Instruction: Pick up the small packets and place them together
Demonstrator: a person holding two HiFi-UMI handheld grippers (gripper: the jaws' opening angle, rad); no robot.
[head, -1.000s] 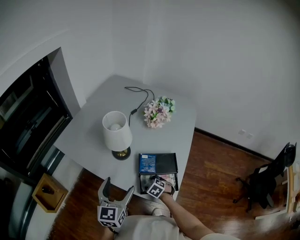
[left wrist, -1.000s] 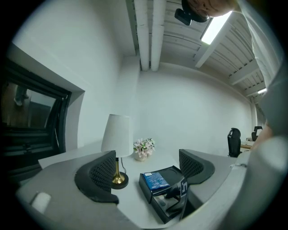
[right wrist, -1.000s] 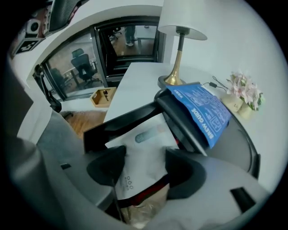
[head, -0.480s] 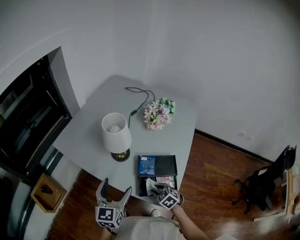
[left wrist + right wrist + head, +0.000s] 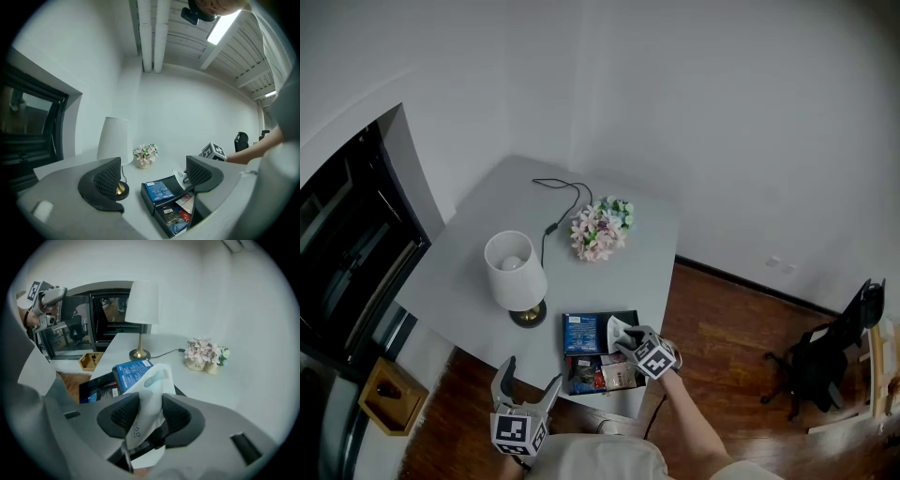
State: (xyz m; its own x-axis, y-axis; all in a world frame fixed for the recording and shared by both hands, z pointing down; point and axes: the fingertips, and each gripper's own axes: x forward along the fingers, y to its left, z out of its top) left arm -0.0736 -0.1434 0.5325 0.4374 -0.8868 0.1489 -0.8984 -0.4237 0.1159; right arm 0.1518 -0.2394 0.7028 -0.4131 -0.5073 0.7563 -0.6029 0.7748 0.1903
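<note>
One white packet [image 5: 152,380] stands upright between the pads of the right gripper [image 5: 150,414]. The gripper is set narrow; its jaws have just been opening a touch, and the pads press on the packet's two flat sides. The packet's top rises well past the fingertips and shows a pale grey-green shape. Down by the pads runs a row of small faint rings, print I cannot read.

Below and just beyond this gripper a black tray [image 5: 598,336] sits at the near edge of the bench [image 5: 487,225]. A blue packet [image 5: 132,372] lies in the tray's far compartment, just behind the held packet. It has a white label and lines of white print, too small to read. More packets [image 5: 605,375], red, blue and pale, lie in the near compartment, to the gripper's left. The cube on the gripper bears black-and-white square markers.

The left gripper [image 5: 152,174] hangs off the bench's near edge, short of the tray, with its jaws wide and nothing between them.
</note>
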